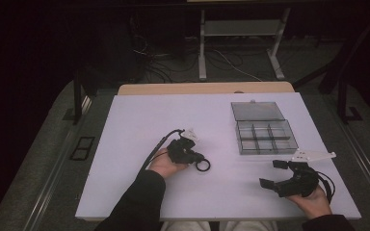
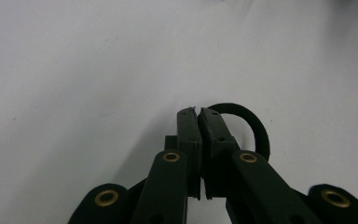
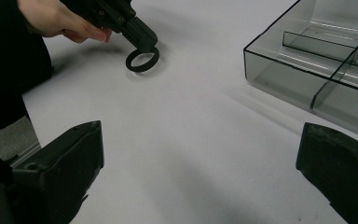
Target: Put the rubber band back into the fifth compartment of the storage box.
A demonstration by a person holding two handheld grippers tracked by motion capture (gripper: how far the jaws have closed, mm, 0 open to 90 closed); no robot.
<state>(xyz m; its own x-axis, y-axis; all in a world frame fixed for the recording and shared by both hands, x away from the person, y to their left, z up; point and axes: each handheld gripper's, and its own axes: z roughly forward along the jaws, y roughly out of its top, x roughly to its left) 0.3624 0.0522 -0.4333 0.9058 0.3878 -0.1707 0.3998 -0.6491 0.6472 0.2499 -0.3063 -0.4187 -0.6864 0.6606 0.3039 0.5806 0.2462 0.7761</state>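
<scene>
The left gripper (image 1: 196, 159) has its 2 jaws pinched onto a flat black rubber ring (image 1: 203, 165) lying mid-table on the white tabletop (image 1: 139, 125). The right gripper (image 1: 273, 174) gapes wide, empty, near the clear compartmented plastic box (image 1: 265, 135).

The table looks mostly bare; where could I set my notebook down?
The widest bare stretch of the table is its far left, beyond the left gripper and its black ring. The middle front between the grippers is also free. The right is crowded: compartment box, right gripper.
</scene>
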